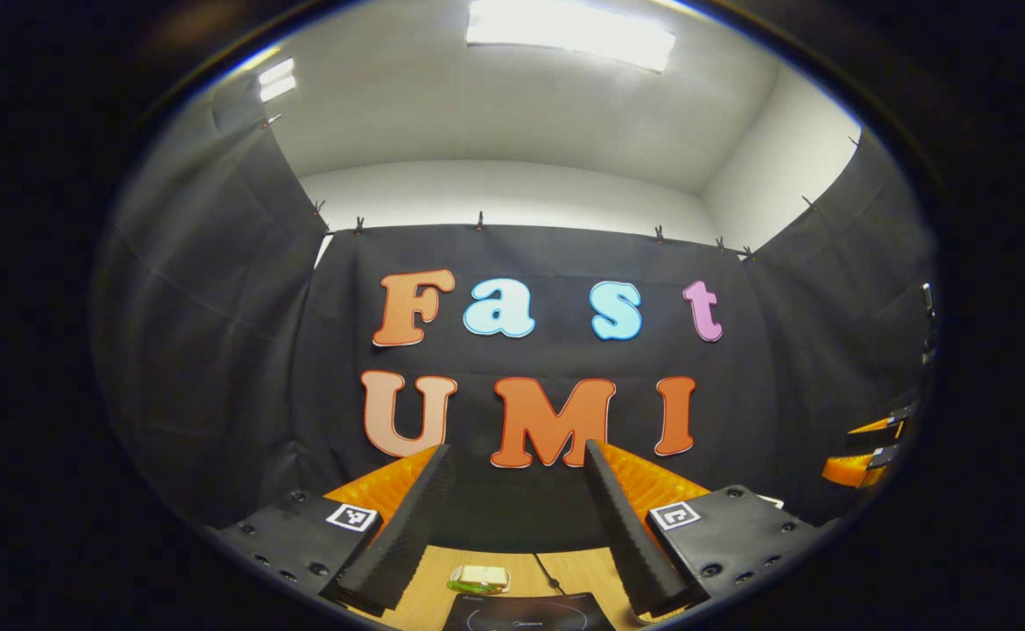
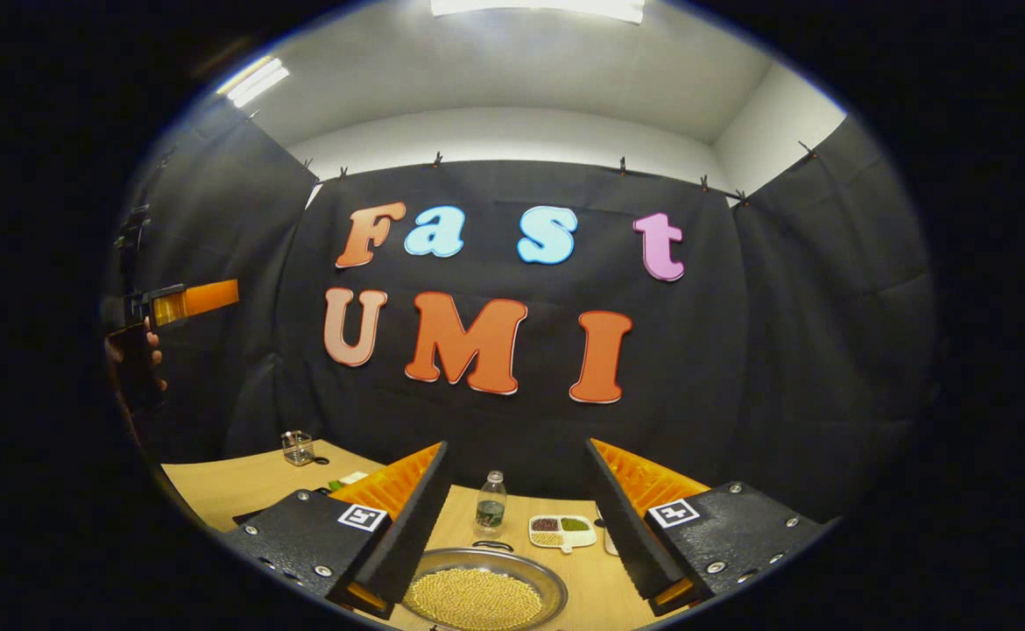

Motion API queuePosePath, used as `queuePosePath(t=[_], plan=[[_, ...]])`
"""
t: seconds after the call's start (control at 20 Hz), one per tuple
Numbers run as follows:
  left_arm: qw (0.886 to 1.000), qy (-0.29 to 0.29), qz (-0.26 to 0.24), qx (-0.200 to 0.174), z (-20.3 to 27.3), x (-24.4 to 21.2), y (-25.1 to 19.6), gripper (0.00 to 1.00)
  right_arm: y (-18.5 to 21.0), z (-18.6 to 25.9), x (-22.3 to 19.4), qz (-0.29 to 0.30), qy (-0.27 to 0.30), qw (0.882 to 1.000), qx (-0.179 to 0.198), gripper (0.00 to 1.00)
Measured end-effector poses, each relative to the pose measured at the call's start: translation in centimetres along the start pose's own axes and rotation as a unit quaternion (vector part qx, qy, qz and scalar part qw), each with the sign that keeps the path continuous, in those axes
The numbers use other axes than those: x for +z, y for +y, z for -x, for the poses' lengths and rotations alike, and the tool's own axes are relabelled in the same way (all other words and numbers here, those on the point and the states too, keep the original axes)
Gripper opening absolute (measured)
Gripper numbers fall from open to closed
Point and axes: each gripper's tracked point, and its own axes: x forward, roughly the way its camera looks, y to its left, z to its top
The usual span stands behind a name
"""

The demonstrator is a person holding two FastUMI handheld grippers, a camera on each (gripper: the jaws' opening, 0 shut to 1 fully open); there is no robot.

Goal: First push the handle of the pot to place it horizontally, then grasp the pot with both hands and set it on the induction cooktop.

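The pot (image 2: 484,596) sits low in the right gripper view, on the wooden table (image 2: 232,482) between the right gripper (image 2: 519,526)'s two fingers and below their level. Its near rim is cut off by the edge of the view and its handle is hard to make out; only a small dark loop shows at the far rim. The metal bowl is filled with small yellowish beads. The right gripper is spread wide and holds nothing, hovering above the pot.

In the left gripper view the induction cooktop (image 1: 530,613) lies at the very bottom, a dark slab mostly cut off, with a cable running away from its far edge. The left gripper (image 1: 519,526) is likewise spread apart and empty, raised above the table. Just beyond the cooktop lies a small pale packet (image 1: 480,577), too small to identify.

Behind the pot stand a clear plastic bottle (image 2: 491,502) with a white cap and a white divided tray (image 2: 561,529) holding dark, green and pale grains in separate compartments. A small glass container (image 2: 298,447) stands far left on the table. At the left edge, a hand (image 2: 131,359) holds the other gripper.
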Motion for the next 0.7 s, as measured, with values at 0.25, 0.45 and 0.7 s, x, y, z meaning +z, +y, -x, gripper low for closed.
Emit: queuePosePath(t=[0.25,0.45,0.7], plan=[[1.0,0.007,0.002,0.004,-0.1,-0.8,0.7,0.97,3.3,0.2,-4.9,-0.042,0.093,0.992,0.073,0.9],[1.0,0.017,0.0,0.002,-0.3,-1.8,0.8,0.97,5.8,0.9,-10.1,-0.069,0.19,0.973,0.113,0.73],[0.999,0.042,-0.002,0.002,-0.6,-3.5,1.1,0.97,8.1,2.0,-15.9,-0.104,0.3,0.937,0.143,0.38]])
